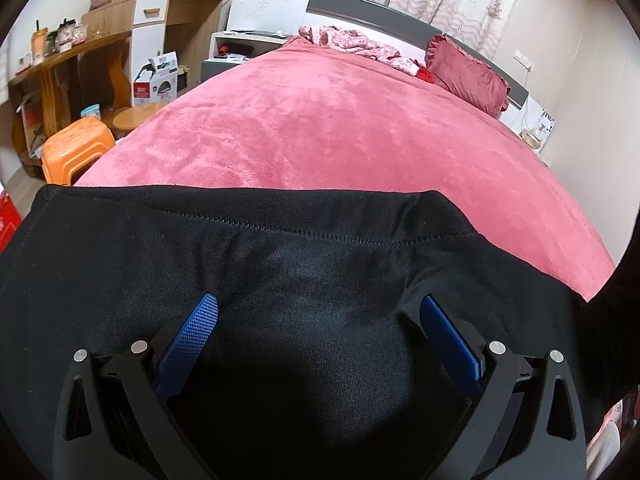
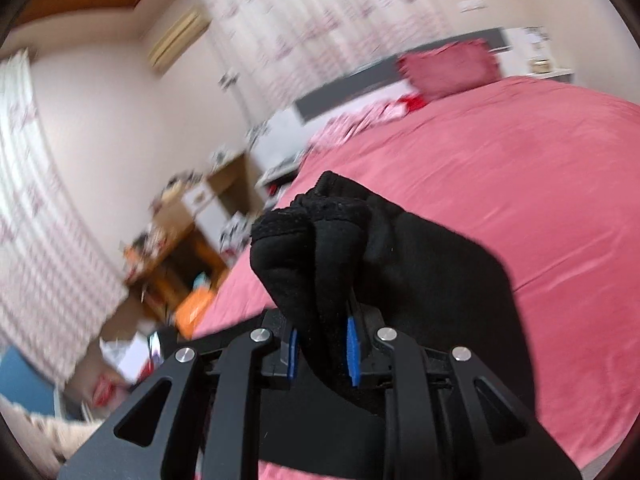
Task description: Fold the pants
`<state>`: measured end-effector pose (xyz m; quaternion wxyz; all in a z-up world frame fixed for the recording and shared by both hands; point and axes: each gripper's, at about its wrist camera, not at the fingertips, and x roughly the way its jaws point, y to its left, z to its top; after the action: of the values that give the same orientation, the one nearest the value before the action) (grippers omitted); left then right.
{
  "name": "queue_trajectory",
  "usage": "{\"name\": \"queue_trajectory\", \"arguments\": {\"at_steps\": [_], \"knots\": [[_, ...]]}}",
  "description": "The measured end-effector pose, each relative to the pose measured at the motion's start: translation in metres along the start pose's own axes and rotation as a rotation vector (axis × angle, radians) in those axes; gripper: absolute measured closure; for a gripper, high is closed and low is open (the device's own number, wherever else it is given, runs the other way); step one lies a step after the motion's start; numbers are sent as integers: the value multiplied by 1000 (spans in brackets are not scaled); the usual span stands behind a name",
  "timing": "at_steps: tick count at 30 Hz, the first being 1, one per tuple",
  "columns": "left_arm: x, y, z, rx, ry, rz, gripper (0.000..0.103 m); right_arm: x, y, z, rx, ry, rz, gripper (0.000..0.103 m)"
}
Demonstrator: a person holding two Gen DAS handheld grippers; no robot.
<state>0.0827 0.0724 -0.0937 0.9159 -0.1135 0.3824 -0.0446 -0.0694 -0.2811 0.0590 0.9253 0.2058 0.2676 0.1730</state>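
Open pink bedspread [image 1: 320, 128] ahead, pillow [image 1: 468, 76] at headboard, orange stool [image 1: 74, 148] crowding left edge

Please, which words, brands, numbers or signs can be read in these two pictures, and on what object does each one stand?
No text can be read with confidence.
Cardboard box beside the desk: it bears red and dark printing, too small to read.
Cups and jars on the desk: labels too small to read.
Black pants: no label or logo visible.
Right wrist view: the background is blurred; nothing is legible.

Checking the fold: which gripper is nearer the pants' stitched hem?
Left. The left gripper rests open on the pants just below the hem; the right gripper clamps a bunched end, no hem visible there.
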Motion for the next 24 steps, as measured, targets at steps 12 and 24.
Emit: {"name": "queue_trajectory", "arguments": {"at_steps": [12,24], "knots": [[-1,1,0,-3,-3,-5,3,115,33,-98,-187,429,-55,54],[-36,-19,9,-143,-11,-346,3,50,-26,-33,65,82,-148,39]]}}
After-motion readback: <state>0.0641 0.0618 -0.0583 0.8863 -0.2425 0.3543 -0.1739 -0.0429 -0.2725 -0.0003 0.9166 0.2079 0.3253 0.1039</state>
